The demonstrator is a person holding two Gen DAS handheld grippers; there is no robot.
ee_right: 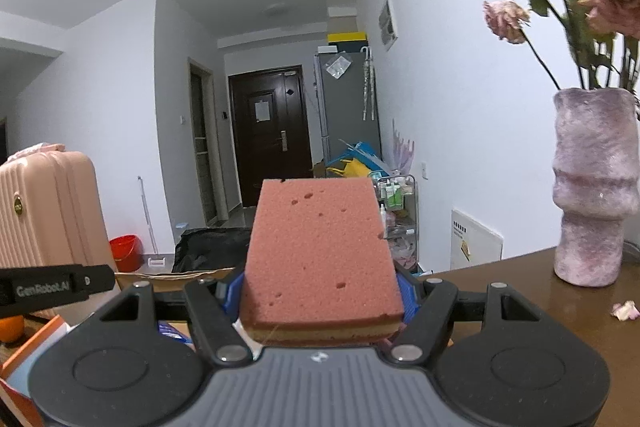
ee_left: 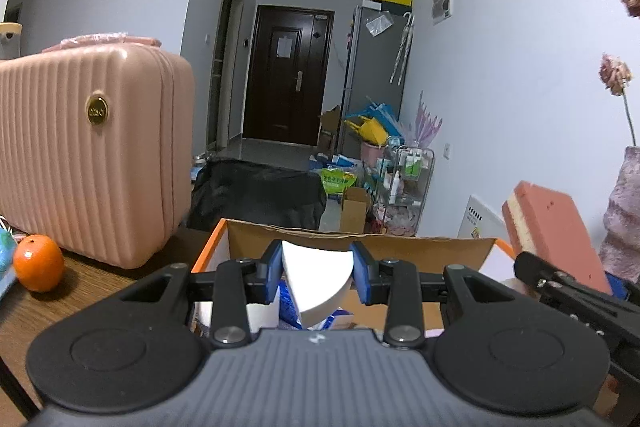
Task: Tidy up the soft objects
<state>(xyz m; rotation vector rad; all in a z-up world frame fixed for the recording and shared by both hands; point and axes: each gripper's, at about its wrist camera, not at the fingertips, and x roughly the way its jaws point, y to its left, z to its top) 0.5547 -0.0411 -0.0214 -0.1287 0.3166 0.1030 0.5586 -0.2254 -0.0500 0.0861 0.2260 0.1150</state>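
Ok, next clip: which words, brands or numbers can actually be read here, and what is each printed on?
"GenRobot.AI": white lettering along the side of the left gripper, seen from the right wrist.
Gold round badge on the pink suitcase: embossed, too small to read.
White board against the wall: print blurred.
Paper on the dark door: illegible.

Support surface: dark brown wood-grain table. On it, left side: 1 ribbed pink suitcase standing upright, 1 orange just in front of the suitcase's lower left corner, and 1 open cardboard box with orange outer sides standing just right of the suitcase. On it, right side: 1 mottled purple vase holding dried pink roses, with 1 fallen petal lying on the wood near its base.
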